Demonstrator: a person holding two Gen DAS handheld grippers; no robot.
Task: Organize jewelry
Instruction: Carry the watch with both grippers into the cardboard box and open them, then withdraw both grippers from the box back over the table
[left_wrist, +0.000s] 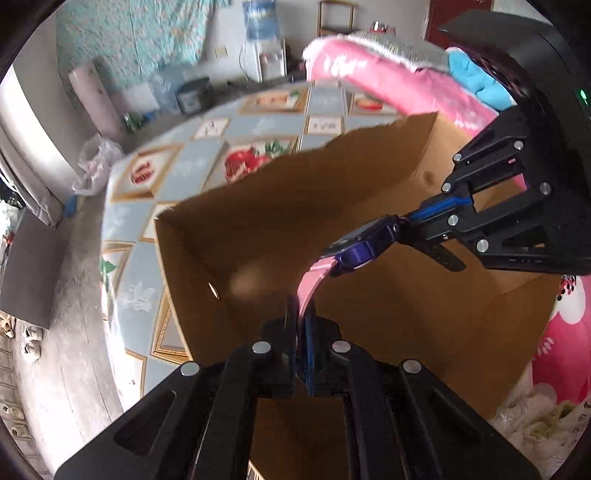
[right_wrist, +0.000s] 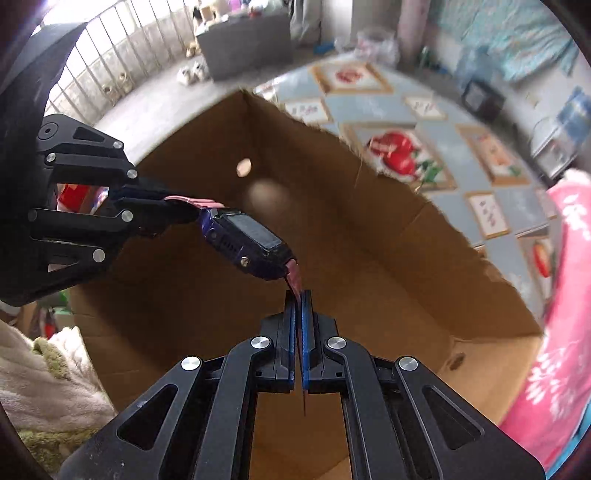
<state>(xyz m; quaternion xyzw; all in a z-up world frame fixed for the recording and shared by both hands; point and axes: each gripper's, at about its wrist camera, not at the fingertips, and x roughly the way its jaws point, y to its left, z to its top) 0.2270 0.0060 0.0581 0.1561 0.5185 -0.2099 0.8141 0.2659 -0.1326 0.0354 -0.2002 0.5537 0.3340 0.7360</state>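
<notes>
- Tablecloth (left_wrist: 192, 173), blue-grey with framed fruit prints, is covering the table (right_wrist: 436, 122) and lying under everything else; in both wrist views it is showing beyond the far edge of the box.
- Cardboard box (left_wrist: 295, 206), open at the top, is standing on that cloth. Both grippers are pointing steeply down into it. Its inner walls are bare brown, with a small hole (right_wrist: 244, 167) showing in one wall. No contents are visible on the floor of the box.
- Pink blanket (left_wrist: 399, 85) with white flower print is lying just beside the box on one side; a cream fleece cloth (right_wrist: 48, 373) is lying at the opposite side.
- Left gripper (left_wrist: 302, 314) is holding its jaws nearly together, clamping the end of the pink strap (left_wrist: 314, 280).
- Right gripper (right_wrist: 298, 299) is doing the same: jaws narrow, pads pinching the other strap end (right_wrist: 293, 280), with a thin sliver of strap hanging below the pads.
- Watch (right_wrist: 245, 240), purple case with dark rectangular face, is hanging in the air over the open box, stretched between the two grippers, one strap end in each. It is touching neither the box walls nor the floor.
- Side button (right_wrist: 244, 261) on the watch case is facing the right wrist camera.
</notes>
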